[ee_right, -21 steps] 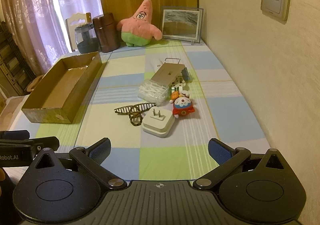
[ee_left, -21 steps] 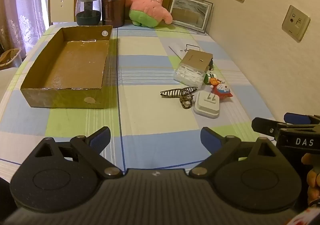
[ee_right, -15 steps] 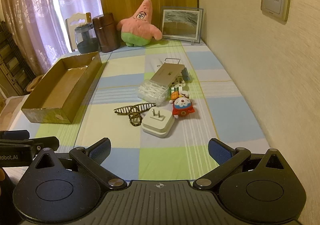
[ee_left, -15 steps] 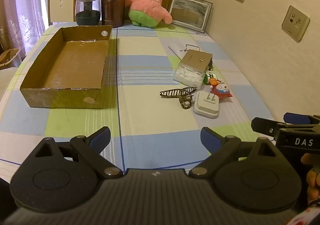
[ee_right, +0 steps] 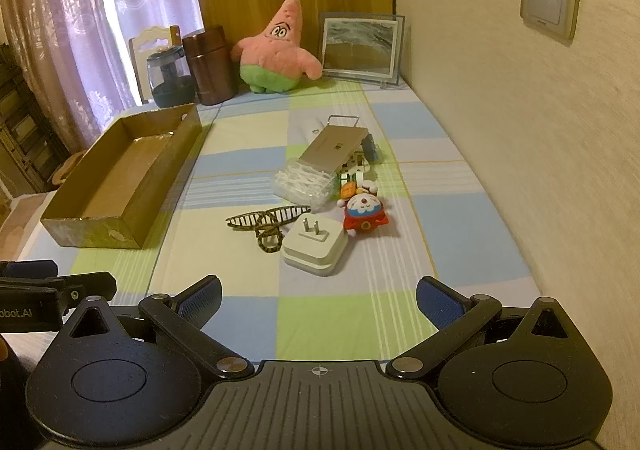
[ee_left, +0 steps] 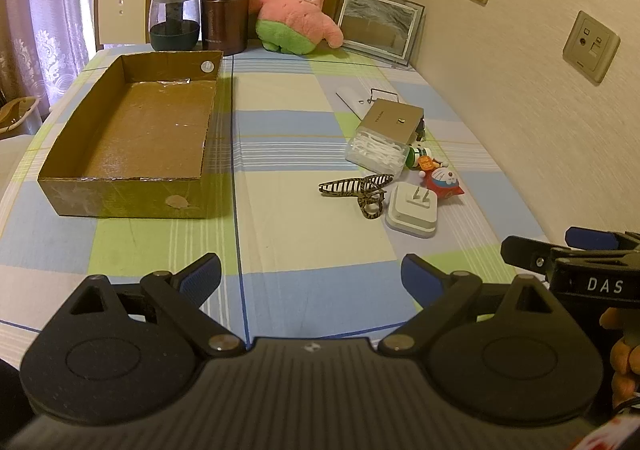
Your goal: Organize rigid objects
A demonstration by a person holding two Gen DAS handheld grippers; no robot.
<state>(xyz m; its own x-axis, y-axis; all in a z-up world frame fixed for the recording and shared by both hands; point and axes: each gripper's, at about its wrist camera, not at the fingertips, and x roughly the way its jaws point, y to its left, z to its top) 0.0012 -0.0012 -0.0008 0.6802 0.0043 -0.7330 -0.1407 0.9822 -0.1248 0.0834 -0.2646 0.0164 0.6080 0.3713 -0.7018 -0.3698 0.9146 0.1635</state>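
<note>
While both the left gripper point(ee_left: 311, 276) and right gripper point(ee_right: 319, 300) hover spread wide and empty at the near table edge, only the right view shows the blue piece point(ee_right: 370, 148) behind the floss box point(ee_right: 320, 166); the cardboard box point(ee_left: 132, 138) lies far left.

Free passage: bare checked tabletop point(ee_left: 312, 154) ahead of my jaws, between cardboard box point(ee_left: 132, 138) at left and the clutter at right. Obstacles: white plug adapter point(ee_right: 314, 246), striped hair clip point(ee_right: 268, 222), toy figure point(ee_right: 364, 212), swab box point(ee_right: 306, 180), packed close together. The wall point(ee_right: 520, 130) hems the right.
</note>
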